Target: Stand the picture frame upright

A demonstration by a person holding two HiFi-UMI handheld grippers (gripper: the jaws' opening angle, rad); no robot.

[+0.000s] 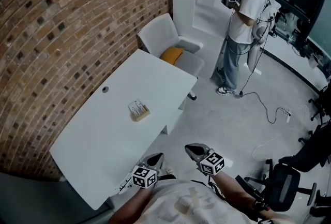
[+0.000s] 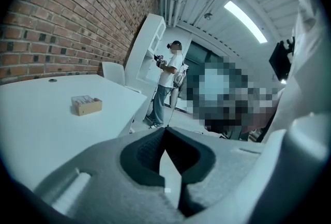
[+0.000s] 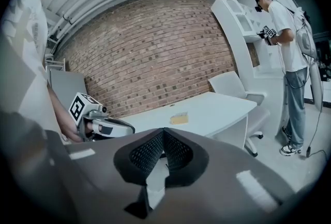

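One picture frame [image 1: 138, 110] on table [image 1: 103, 135]: small, pose unclear.

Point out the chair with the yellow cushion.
The white chair at the far end of the table: the yellow cushion lies on its seat. The black office chairs on the right show none.

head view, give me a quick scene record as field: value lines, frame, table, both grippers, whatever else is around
picture frame: lying flat near the middle of the table, not upright
table: white, beside the brick wall
left gripper: jaws shut, empty, by the table's near edge, apart from the frame
right gripper: jaws shut, empty, beside the left one, off the table
chair: white, at the table's far end, yellow cushion on its seat
other person: standing beyond the chair
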